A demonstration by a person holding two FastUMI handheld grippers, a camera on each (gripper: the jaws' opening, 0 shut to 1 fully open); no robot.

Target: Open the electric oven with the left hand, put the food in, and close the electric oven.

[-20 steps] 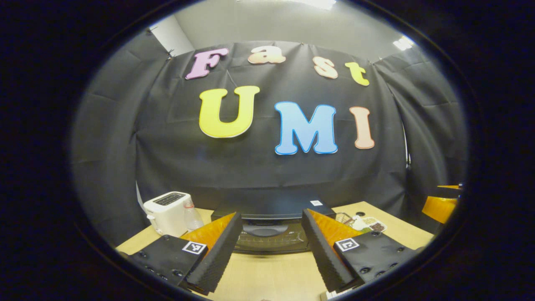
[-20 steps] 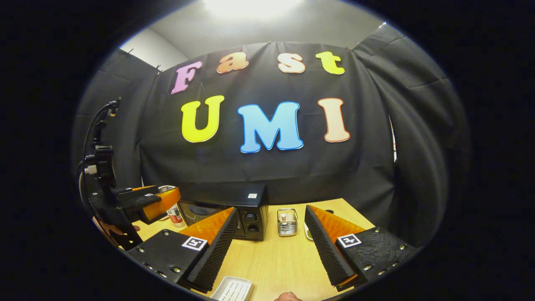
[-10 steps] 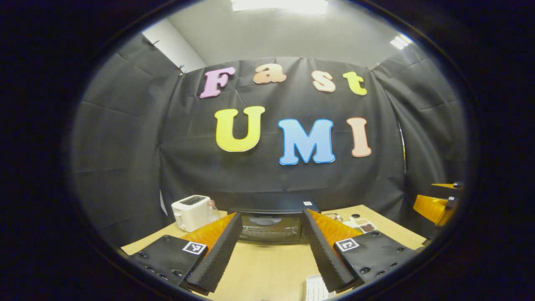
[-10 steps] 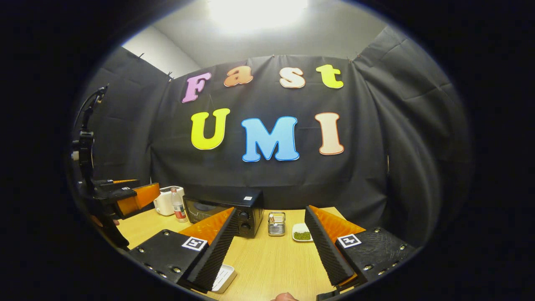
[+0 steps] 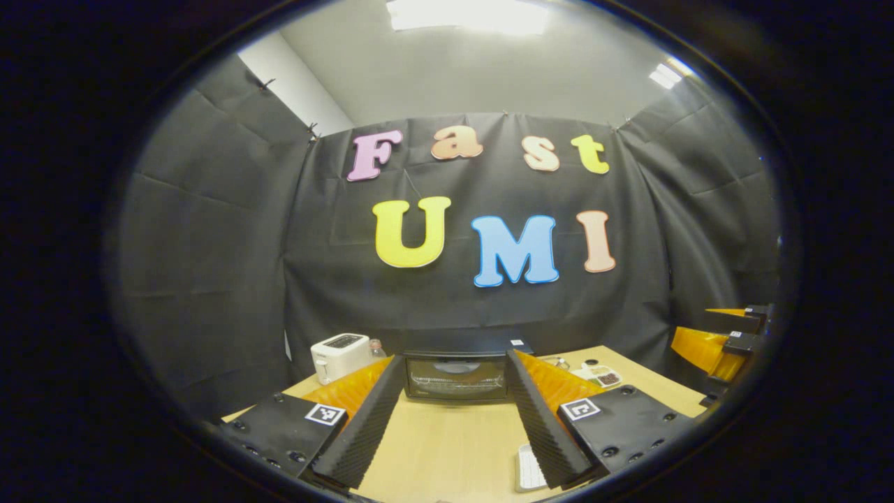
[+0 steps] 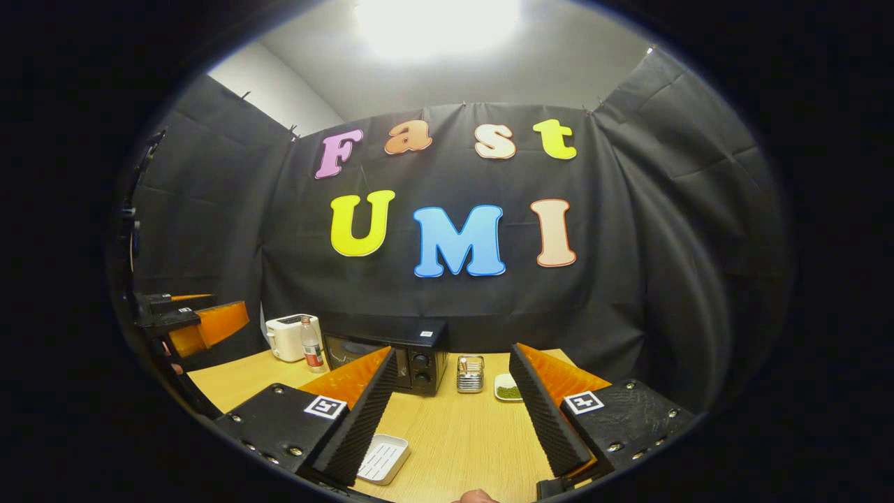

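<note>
At the back of the worktop (image 5: pixel 447 447): oven (image 5: pixel 457 376), door shut, at 12 o'clock between the left claw's fingers.
Left claw (image 5: pixel 454 419): wide open, holding nothing, above the wood.
Right claw (image 6: pixel 450 419): wide open, holding nothing; oven (image 6: pixel 391 356) at 11 o'clock.
Toaster (image 6: pixel 292 336): left of the oven, bottle (image 6: pixel 312 344) between them.
Tray (image 6: pixel 383 458): white, slotted, just beside the right claw's left finger.
Food dish (image 6: pixel 508 388): right of the oven, past a wire holder (image 6: pixel 470 373).
</note>
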